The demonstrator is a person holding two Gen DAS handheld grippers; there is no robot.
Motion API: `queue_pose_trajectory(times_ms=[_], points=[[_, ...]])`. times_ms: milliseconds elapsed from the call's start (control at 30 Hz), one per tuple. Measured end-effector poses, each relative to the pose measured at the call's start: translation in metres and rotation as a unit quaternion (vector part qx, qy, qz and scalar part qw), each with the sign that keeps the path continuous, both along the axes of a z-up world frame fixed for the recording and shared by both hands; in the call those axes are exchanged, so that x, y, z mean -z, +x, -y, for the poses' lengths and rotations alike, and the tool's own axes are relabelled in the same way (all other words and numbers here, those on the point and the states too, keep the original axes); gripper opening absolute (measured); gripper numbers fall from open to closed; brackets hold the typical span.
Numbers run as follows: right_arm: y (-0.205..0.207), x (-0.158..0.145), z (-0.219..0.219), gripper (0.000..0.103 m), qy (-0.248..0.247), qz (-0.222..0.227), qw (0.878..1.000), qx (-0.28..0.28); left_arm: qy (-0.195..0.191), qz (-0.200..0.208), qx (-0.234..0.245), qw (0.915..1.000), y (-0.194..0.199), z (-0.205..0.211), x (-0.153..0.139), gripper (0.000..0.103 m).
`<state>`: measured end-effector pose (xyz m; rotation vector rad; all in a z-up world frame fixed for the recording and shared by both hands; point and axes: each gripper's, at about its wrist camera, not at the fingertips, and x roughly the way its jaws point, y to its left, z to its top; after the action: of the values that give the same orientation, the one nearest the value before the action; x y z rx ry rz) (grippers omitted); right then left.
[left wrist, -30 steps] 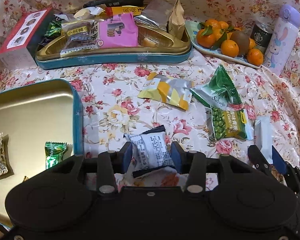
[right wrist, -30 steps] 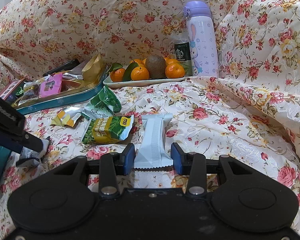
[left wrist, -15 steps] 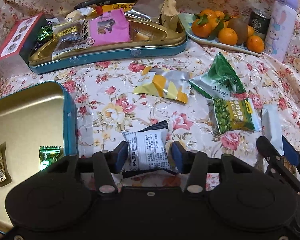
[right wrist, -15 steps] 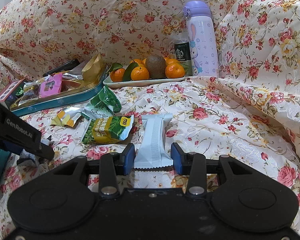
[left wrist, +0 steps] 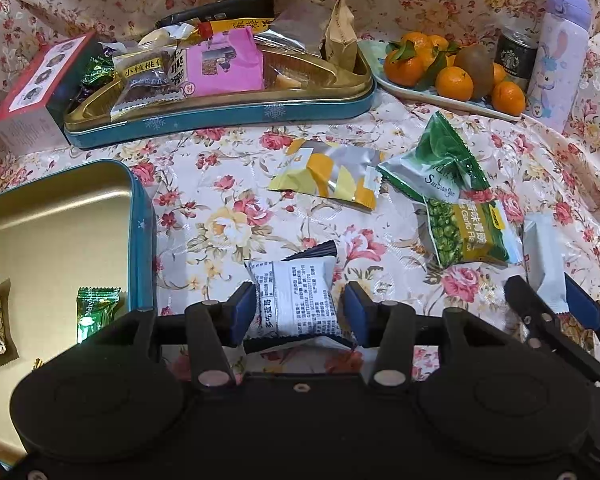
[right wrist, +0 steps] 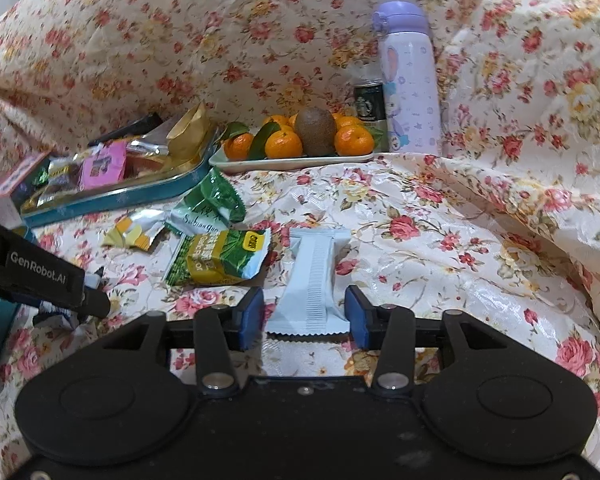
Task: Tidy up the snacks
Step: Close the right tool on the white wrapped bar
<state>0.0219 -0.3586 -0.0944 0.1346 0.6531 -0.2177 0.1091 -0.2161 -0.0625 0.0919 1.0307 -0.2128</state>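
Change since earlier frame: right gripper [right wrist: 304, 312] jaws had widened and were opening; pale blue packet [right wrist: 314, 280] sat between them with a gap at each side. Left gripper [left wrist: 300, 312] jaws had also spread a little wider than a second before.
Left jaws: wide open, holding nothing; white printed packet [left wrist: 294, 300] lay between them on the floral cloth [left wrist: 228, 184], left pad just beside it, right pad clear.
Right jaws: partly open, gripping nothing.
Packet positions: white printed packet near the right rim of the open gold tin [left wrist: 140, 240]; pale blue packet near the cloth's right side, just beside the green pea packet [right wrist: 220, 260].
Other loose snacks: yellow-silver packet [left wrist: 328, 176] and green foil packet [left wrist: 440, 164] mid-cloth, in front of the filled tin [left wrist: 220, 112].
Destination: probably the open gold tin, which already held a green candy [left wrist: 96, 308].
Risk 1: soft cloth could bunch into the jaws on closing, so fabric is pinched along with a packet.
Risk 2: slick, puffy wrappers could squirt out of an off-centre grip.
Risk 3: both grippers worked close together; collision was possible if both lifted toward the tin.
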Motion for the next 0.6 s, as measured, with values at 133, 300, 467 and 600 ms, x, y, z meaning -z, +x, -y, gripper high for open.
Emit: queue_pose_trajectory(times_ms=[133,300,467,600], points=[[0.005,0.000,-0.010,0.052,-0.032,-0.016,0.999,-0.007,-0.001,0.006,0.001,1.0000,-0.003,-0.001,0.000,0.054],[0.010,-0.004,-0.007,0.052,-0.020,-0.030,0.999,-0.001,-0.004,0.003,0.006,1.0000,-0.002,-0.002,0.000,0.054],[0.024,-0.015,0.004,0.055,0.023,-0.067,0.997,0.013,-0.005,0.005,0.013,0.9999,-0.003,-0.003,0.001,0.054],[0.034,-0.021,0.025,0.052,0.096,-0.080,0.991,0.042,-0.006,0.005,0.014,0.9999,-0.003,-0.003,0.001,0.054]])
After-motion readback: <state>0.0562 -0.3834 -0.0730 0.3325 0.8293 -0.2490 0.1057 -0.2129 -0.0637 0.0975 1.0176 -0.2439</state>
